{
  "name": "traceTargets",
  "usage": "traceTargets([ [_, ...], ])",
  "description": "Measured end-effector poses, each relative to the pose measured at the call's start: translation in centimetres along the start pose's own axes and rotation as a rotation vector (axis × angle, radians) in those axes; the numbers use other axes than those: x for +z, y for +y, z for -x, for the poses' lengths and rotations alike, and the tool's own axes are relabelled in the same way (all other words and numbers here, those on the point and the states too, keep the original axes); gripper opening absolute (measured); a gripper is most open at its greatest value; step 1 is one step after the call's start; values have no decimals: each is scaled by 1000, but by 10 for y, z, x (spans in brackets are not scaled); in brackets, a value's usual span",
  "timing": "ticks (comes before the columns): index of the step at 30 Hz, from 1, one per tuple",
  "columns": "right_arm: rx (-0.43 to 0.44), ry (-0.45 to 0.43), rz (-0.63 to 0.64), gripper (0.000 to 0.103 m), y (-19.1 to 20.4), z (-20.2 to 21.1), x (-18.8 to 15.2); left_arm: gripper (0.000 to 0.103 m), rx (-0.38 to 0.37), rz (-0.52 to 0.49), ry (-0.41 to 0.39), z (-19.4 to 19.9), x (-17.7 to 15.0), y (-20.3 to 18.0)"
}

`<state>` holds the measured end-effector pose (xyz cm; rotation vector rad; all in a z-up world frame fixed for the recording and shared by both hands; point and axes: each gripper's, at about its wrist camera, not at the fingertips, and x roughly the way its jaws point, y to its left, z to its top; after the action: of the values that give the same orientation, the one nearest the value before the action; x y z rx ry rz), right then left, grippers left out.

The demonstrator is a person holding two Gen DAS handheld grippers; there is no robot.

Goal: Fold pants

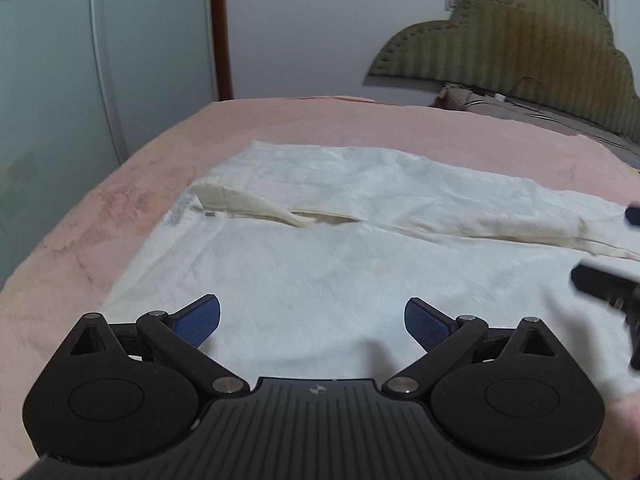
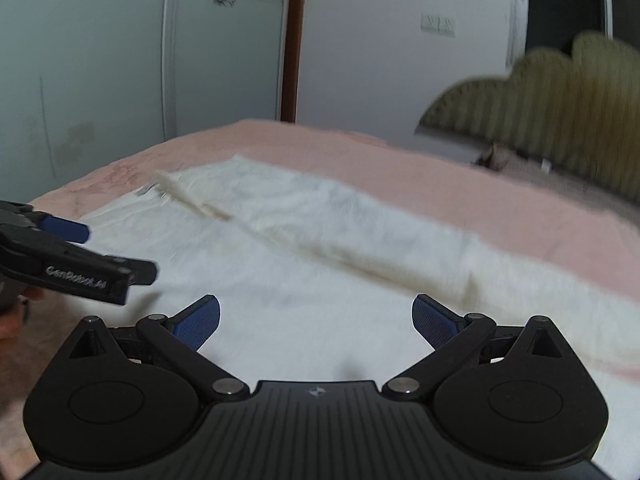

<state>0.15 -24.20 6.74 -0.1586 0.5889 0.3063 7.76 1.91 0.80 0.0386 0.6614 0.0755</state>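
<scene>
From the left wrist view, the left gripper (image 1: 312, 322) hovers with its blue-padded fingers (image 1: 204, 318) spread wide and nothing between them, just above the near part of the white pants (image 1: 320, 248). The pants lie flat on the pink bed (image 1: 120, 208), running from the near edge toward the far side, with a cream inner flap turned up along their middle seam. A dark, blurred part of the right gripper (image 1: 604, 288) shows at the right edge, over the pants. An olive padded headboard (image 1: 520, 40) stands at the bed's far right end. From the right wrist view, the right gripper (image 2: 316, 320) is likewise spread apart and empty, poised over the pants (image 2: 300, 280) near the bed's near edge. The left gripper (image 2: 72, 256) reaches in from the left, over the pants, its fingers apart.
</scene>
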Motion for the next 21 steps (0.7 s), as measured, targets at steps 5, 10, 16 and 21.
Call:
traceTargets([
  [5,35,111,104,103,-23,-77,27,100,36,19,24,-29,6,9],
  [10,152,105,129,103,-49,-145,57,100,63,8,27,-50,-1,10],
  [16,177,93,165,102,-67,-228,94,103,89,-78,-12,-61,-17,0],
  [21,237,182,60,88,-86,-297,108,103,98,-99,-42,-59,-24,-4],
])
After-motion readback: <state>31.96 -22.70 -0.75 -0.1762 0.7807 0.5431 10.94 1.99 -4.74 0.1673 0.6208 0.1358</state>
